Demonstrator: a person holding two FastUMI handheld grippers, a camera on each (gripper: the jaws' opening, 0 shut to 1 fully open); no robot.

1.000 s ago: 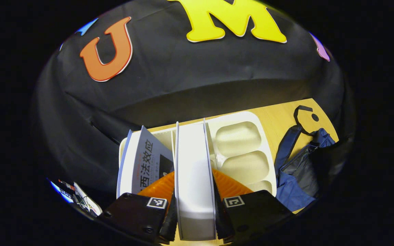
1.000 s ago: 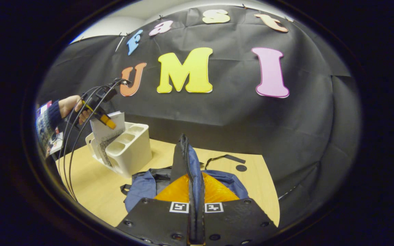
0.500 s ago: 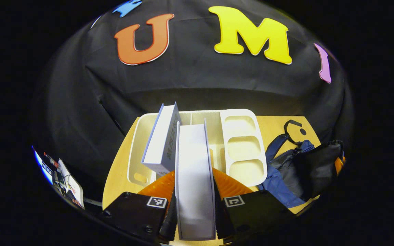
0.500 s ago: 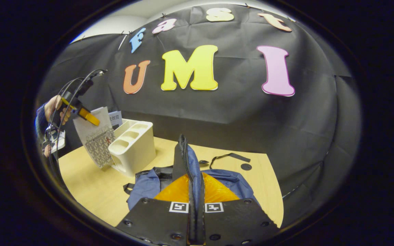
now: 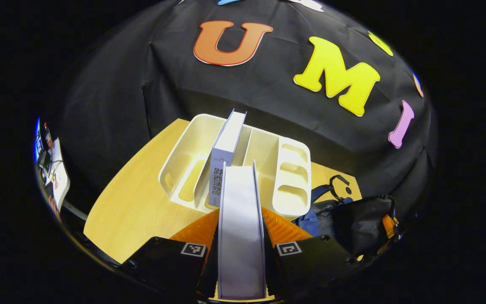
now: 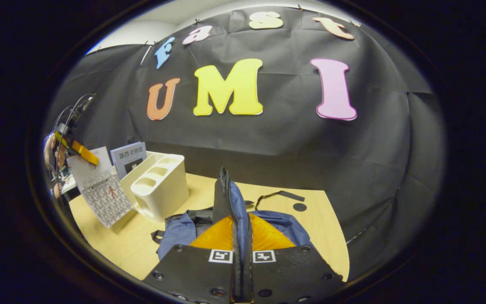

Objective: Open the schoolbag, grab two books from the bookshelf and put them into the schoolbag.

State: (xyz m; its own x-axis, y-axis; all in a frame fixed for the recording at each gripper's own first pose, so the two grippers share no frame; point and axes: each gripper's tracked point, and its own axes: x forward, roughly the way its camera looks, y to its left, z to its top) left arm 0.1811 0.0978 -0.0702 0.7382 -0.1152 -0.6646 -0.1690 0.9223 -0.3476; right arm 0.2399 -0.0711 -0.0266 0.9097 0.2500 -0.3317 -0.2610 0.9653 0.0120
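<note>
Book (image 5: pixel 240 236) in left claw (image 5: pixel 240 270) | schoolbag (image 6: pixel 230 202) edge in right claw (image 6: pixel 241 270)

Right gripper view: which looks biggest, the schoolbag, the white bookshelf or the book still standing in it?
1. Schoolbag, though it is nearest the camera.
2. White bookshelf.
3. Standing book, partly hidden behind the bookshelf.

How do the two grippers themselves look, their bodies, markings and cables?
Both have flat black plates with screw heads, each plate carrying a small square black-and-white marker, and ribbed orange parts behind, as on the right gripper and the left gripper. In the right gripper view, black cables loop from the far gripper.
</note>
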